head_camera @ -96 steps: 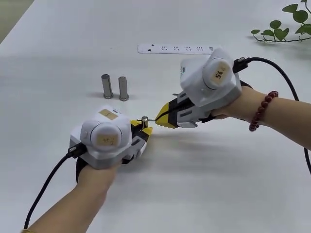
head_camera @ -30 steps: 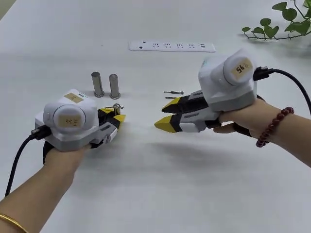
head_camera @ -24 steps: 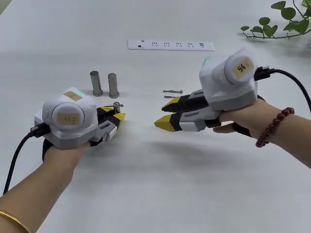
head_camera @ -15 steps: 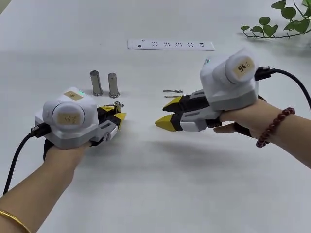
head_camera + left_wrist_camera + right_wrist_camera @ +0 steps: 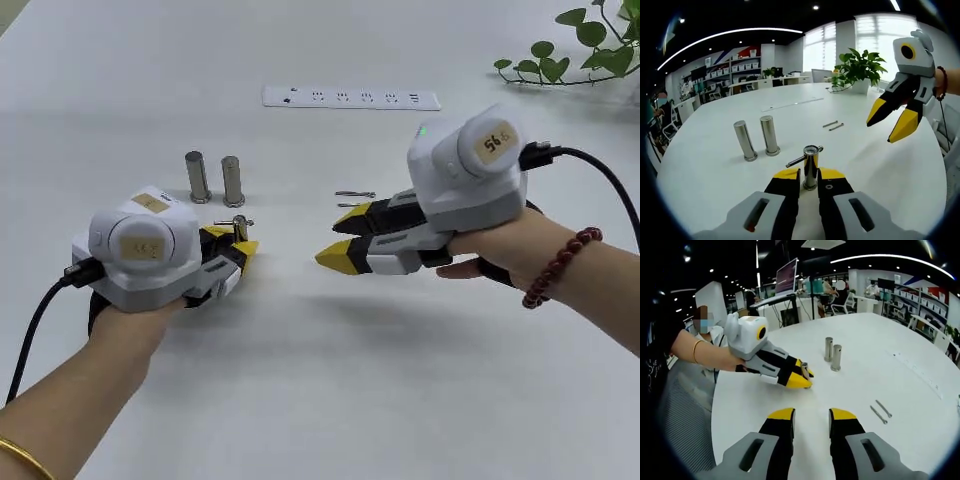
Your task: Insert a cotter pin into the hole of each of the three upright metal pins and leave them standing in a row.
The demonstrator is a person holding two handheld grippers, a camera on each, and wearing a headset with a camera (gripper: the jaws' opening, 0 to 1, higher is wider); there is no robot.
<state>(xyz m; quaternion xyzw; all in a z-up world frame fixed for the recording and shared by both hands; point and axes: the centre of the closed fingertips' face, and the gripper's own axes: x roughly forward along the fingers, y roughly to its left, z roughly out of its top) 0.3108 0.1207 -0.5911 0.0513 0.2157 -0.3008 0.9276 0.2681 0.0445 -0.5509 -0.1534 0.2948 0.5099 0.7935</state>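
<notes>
Left gripper (image 5: 238,240), head view: clamping the metal pin (image 5: 240,228) between its yellow jaw tips, sitting in the person's left hand.
Right gripper (image 5: 337,238), head view: hovering with jaws standing apart, holding nothing, pointing across a gap toward the left gripper.
Pins, head view: metal pin standing upright and carrying a cotter pin (image 5: 231,222) crosswise near its top; two bare pins (image 5: 196,177) standing side by side just behind it; two loose cotter pins (image 5: 354,194) lying near the right gripper's tips.
Surface, head view: spreading as a plain white table (image 5: 330,380), bearing a white power strip (image 5: 350,98) at the far side and plant (image 5: 590,45) leaves at the far right corner.
Writing, head view: showing as handwritten digits on tan stickers atop both grippers, too unclear for reading.
Left gripper (image 5: 810,177), left gripper view: pinching the metal pin (image 5: 810,165) low on its shaft, the cotter pin (image 5: 801,159) sticking out sideways under the head.
Ahead, left gripper view: two bare pins (image 5: 745,141) standing to the left; loose cotter pins (image 5: 832,124) lying beyond; right gripper (image 5: 885,127) hanging at the right, jaws spread.
Room, left gripper view: showing shelving with boxes at the far left, bright windows, the plant (image 5: 857,67) at the table's far edge, a curved ceiling light.
Right gripper (image 5: 811,416), right gripper view: keeping jaws apart over bare table.
Ahead, right gripper view: left gripper (image 5: 804,377) gripping the metal pin (image 5: 804,370); two bare pins (image 5: 836,358) standing just beyond; loose cotter pins (image 5: 881,411) lying at the right; power strip (image 5: 917,371) lying farther off.
Room, right gripper view: showing desks, a monitor (image 5: 786,276), distant seated people, ceiling spotlights.
</notes>
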